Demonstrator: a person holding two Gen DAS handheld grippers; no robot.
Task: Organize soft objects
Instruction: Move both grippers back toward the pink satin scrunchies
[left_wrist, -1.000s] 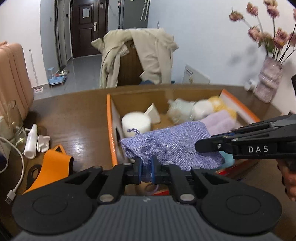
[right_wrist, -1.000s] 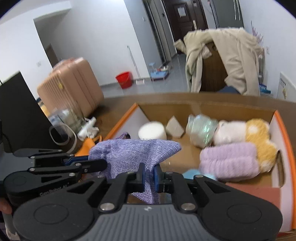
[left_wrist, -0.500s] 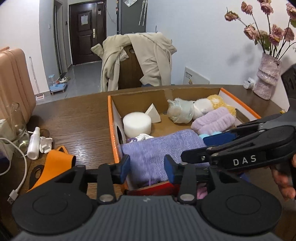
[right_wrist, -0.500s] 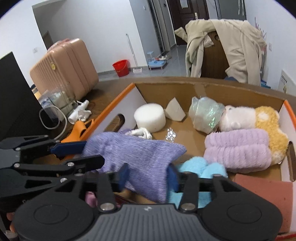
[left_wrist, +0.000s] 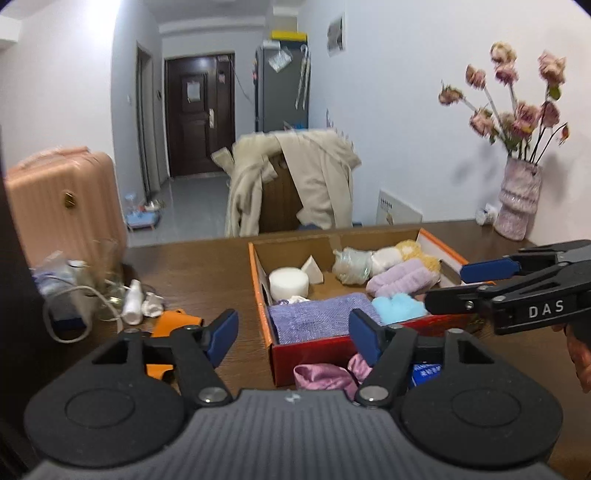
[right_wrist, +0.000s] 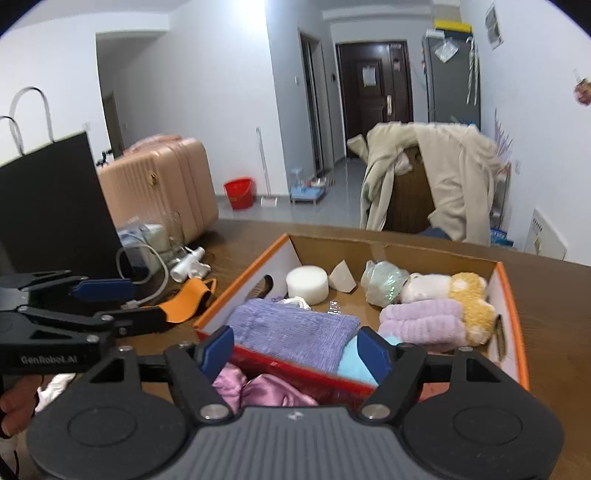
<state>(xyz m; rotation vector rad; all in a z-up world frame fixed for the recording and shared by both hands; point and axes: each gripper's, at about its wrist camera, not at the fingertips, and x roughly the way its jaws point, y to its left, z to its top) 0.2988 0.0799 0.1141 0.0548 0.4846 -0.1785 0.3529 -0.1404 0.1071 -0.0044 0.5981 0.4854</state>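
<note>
The purple cloth (left_wrist: 321, 317) lies flat in the near left corner of the box (left_wrist: 332, 349), a woven lilac pouch beside a blue fluffy ball (left_wrist: 397, 308). Right tongs (left_wrist: 456, 286) read "DAS"; left tongs (right_wrist: 107, 299) read "GenRobot.AI". Both tongs gape, holding nothing.

A box (left_wrist: 260, 295) sits on the worktop (left_wrist: 207, 273). Inside it, a pouch (left_wrist: 317, 319) lies at the near left, with rolled towels (left_wrist: 402, 280) behind it to the right. A satin cloth (left_wrist: 325, 374) lies before the box.
</note>
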